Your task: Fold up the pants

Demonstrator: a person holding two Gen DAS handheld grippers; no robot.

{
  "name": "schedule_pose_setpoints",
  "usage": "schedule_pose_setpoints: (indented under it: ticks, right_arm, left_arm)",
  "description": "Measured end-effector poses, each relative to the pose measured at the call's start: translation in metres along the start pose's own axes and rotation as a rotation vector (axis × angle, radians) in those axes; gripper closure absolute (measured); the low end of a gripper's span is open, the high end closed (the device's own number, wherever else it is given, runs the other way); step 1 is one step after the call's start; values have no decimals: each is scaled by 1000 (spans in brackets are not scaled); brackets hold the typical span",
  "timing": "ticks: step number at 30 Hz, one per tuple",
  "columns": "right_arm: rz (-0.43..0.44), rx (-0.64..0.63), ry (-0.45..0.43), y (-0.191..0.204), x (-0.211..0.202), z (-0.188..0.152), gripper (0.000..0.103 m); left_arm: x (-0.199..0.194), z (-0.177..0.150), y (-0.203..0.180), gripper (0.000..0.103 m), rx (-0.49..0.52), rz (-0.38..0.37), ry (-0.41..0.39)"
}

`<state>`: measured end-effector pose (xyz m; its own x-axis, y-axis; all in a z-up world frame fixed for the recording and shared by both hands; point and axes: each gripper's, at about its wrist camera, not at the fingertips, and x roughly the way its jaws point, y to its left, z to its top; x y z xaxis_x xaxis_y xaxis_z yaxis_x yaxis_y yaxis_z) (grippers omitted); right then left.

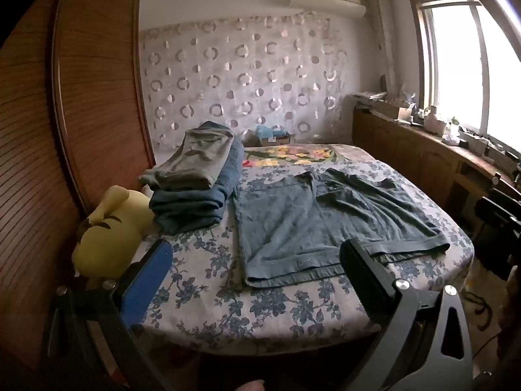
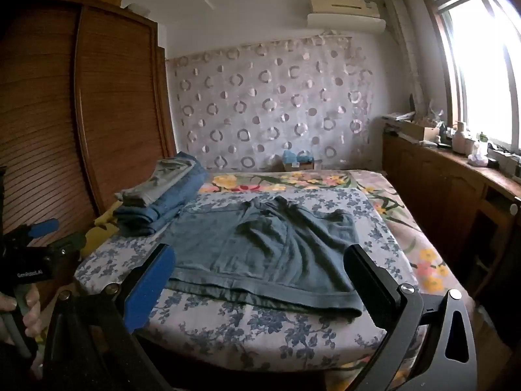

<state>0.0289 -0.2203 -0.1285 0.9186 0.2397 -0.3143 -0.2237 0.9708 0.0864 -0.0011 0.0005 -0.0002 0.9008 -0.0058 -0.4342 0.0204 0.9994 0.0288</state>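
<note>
A pair of dark teal pants (image 1: pixel 312 218) lies spread flat on the flowered bedspread (image 1: pixel 228 306), hem edge toward me. In the right wrist view the same pants (image 2: pixel 260 254) lie straight ahead. My left gripper (image 1: pixel 254 260) hangs open above the near edge of the bed, short of the pants' hem, with nothing between its fingers. My right gripper (image 2: pixel 260 267) is open too, its fingers framing the hem from above and holding nothing. The left gripper's body (image 2: pixel 29 260), held by a hand, shows at the left of the right wrist view.
A stack of folded clothes (image 1: pixel 195 182) sits at the bed's far left beside a yellow plush toy (image 1: pixel 104 228). A wooden wardrobe (image 1: pixel 81 97) stands on the left. A cluttered wooden counter (image 1: pixel 439 150) runs under the window on the right.
</note>
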Motion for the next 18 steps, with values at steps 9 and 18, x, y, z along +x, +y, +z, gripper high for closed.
schedule_pose_setpoints:
  ticks: [9, 18]
  right_arm:
    - [-10, -4, 1, -1, 1, 1, 0]
    - [-6, 0, 2, 1, 0, -1, 0]
  left_arm:
    - [2, -3, -2, 0, 7, 1, 32]
    - [2, -1, -4, 0, 3, 2, 24]
